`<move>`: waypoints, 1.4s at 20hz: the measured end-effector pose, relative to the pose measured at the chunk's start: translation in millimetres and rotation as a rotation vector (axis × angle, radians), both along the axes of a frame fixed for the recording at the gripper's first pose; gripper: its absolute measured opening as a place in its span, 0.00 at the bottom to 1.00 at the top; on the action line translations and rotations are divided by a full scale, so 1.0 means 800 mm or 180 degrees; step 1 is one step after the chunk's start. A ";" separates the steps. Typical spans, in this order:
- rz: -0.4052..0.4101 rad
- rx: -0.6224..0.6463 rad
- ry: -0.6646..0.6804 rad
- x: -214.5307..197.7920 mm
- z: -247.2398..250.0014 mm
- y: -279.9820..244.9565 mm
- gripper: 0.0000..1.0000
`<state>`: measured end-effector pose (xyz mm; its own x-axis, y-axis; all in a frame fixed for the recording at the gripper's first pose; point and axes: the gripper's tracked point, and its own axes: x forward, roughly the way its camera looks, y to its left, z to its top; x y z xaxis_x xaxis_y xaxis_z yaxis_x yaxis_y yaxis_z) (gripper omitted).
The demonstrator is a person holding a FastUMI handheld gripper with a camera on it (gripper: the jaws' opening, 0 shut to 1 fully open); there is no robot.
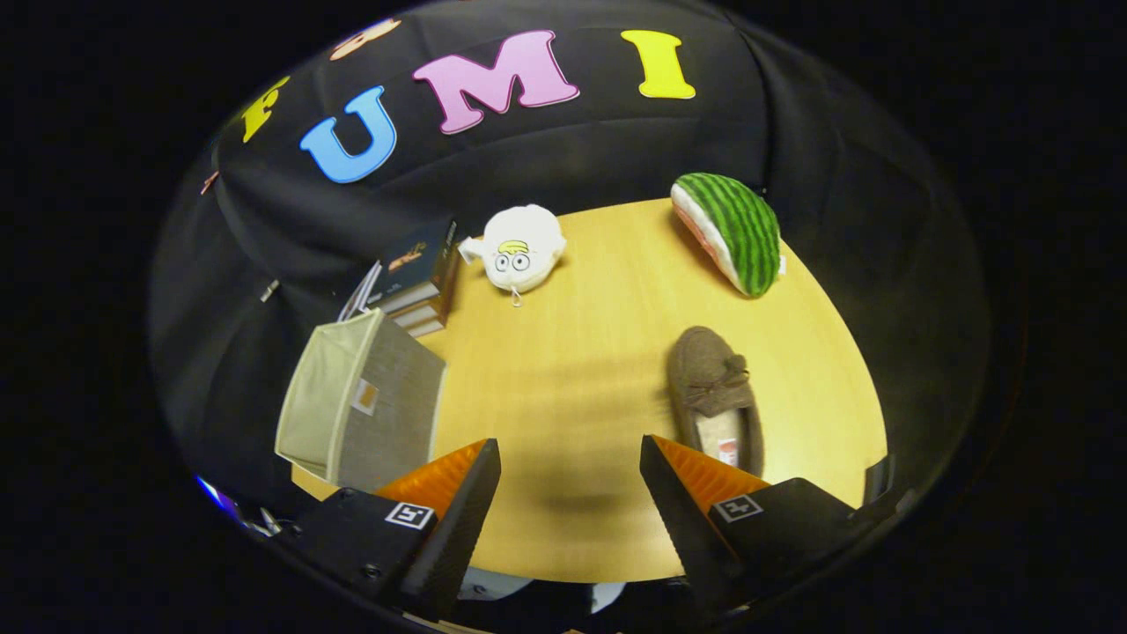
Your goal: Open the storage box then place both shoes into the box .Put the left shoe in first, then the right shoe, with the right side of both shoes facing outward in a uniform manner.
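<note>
One brown shoe [715, 398] lies on the table [572, 352] just ahead of the right finger, toe pointing away — handy to grab; the gripper [570, 458] hangs wide open, holding nothing; the storage box [365, 401] stands left of the fingers.

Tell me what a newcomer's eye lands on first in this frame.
Probably the watermelon-slice plush at the far side of the wooden table, and the white plush with cartoon eyes next to the stack of books. Nearer, one brown slipper lies just ahead of the gripper, whose fingers are open over bare table, with the grey fabric storage box off to their other side.
</note>
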<state>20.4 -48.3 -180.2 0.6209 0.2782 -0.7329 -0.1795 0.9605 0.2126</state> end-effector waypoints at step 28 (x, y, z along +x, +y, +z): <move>0.0081 -0.0302 0.0680 0.104 -0.174 -0.161 0.77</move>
<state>103.3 -176.9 -319.0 0.4424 0.2153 -0.8706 -0.1645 0.9738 0.1572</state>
